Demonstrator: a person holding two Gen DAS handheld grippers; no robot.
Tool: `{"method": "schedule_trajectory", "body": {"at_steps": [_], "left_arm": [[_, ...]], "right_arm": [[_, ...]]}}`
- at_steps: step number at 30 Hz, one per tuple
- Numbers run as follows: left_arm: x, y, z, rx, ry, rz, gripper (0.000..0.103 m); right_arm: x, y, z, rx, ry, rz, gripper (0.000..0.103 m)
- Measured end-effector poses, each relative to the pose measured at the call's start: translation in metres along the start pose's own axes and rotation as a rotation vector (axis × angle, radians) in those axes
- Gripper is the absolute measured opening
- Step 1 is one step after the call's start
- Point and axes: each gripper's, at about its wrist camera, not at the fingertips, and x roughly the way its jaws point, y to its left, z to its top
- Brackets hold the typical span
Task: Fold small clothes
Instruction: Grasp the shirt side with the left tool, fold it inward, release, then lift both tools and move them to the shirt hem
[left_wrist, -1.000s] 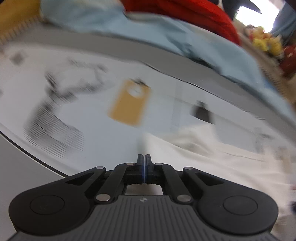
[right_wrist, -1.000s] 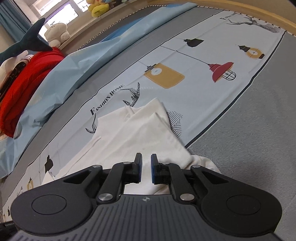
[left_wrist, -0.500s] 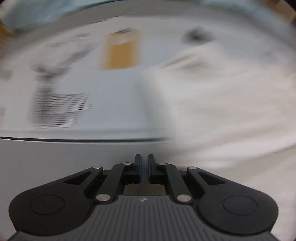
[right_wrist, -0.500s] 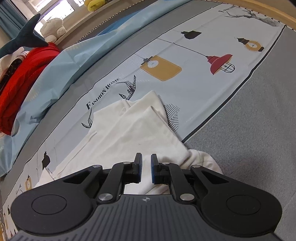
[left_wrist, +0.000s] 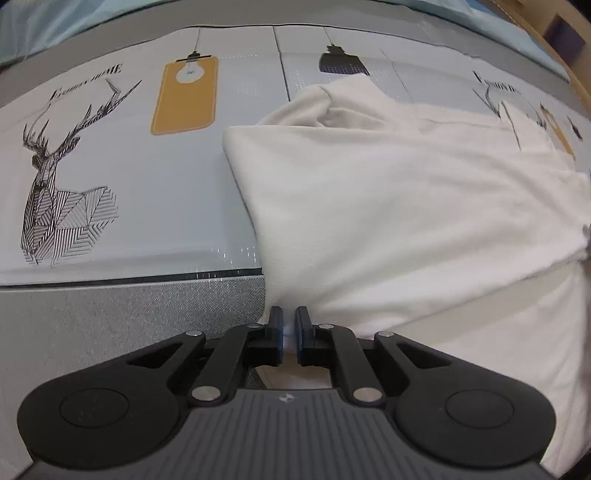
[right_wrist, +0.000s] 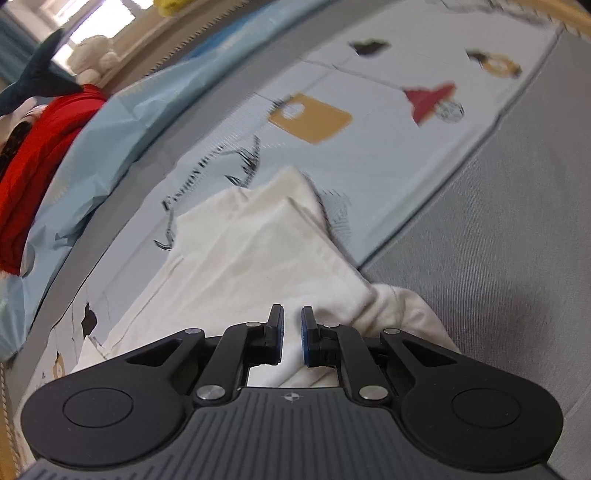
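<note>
A cream-white garment (left_wrist: 388, 206) lies partly folded on a printed mat (left_wrist: 129, 177), its near edge over the grey border. My left gripper (left_wrist: 289, 332) sits at the garment's near left corner, jaws slightly apart with a bit of white cloth between them. In the right wrist view the same garment (right_wrist: 258, 258) lies ahead, with a folded layer on top. My right gripper (right_wrist: 291, 330) hovers over its near edge, jaws slightly apart with cloth showing in the gap.
The mat shows a deer print (left_wrist: 55, 177) and a yellow lamp print (left_wrist: 184, 96). A light blue sheet (right_wrist: 122, 122), a red blanket (right_wrist: 33, 162) and plush toys (right_wrist: 92, 55) lie at the far left. Grey fabric (right_wrist: 498, 240) stretches to the right.
My left gripper swung fast from the open mat to the garment's near left corner and its jaws opened slightly. My right gripper stayed over the garment, shifting a little.
</note>
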Motion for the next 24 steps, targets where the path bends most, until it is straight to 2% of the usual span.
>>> {"method": "schedule_trajectory", "body": {"at_steps": [3,5,6,7,9,12,14,15,16,18,21,24], "left_arm": [[-0.022,-0.004,0.003,-0.003,-0.073,0.041,0.012],[-0.027,-0.006,0.005,-0.015,-0.09,-0.033,0.017],[-0.023,-0.007,0.006,-0.018,-0.079,-0.061,0.018],[-0.017,-0.009,0.005,-0.009,-0.053,-0.049,0.019],[0.0,-0.012,0.001,0.047,-0.001,0.046,0.024],[-0.008,-0.008,0.006,0.009,-0.027,0.027,0.026],[-0.018,-0.006,0.004,-0.006,-0.072,-0.013,0.029],[-0.014,-0.006,0.004,-0.014,-0.057,-0.017,0.03],[-0.005,-0.007,0.001,-0.011,-0.019,0.009,0.03],[-0.001,-0.015,-0.004,0.027,-0.026,0.047,0.033],[-0.018,-0.028,-0.002,0.025,-0.057,0.092,0.033],[-0.04,-0.041,-0.013,0.019,-0.12,0.101,0.035]], "right_arm": [[0.01,-0.014,-0.001,0.069,0.039,-0.013,0.01],[0.011,-0.015,-0.002,0.063,0.039,-0.013,0.009],[0.011,-0.014,-0.002,0.052,0.036,-0.014,0.009],[0.011,-0.013,-0.002,0.044,0.033,-0.016,0.009],[0.009,-0.013,-0.002,0.05,0.031,-0.019,0.009],[0.003,-0.009,-0.002,0.033,0.016,-0.021,0.009],[0.0,-0.009,0.0,0.029,0.01,-0.02,0.011],[0.0,-0.012,0.001,0.041,0.017,-0.022,0.012],[-0.001,-0.016,0.002,0.059,0.029,-0.023,0.014],[-0.004,-0.024,0.002,0.091,0.054,-0.038,0.015],[-0.025,-0.026,0.004,0.074,0.015,-0.062,0.015],[-0.068,-0.016,0.002,-0.02,-0.085,-0.035,0.015]]}}
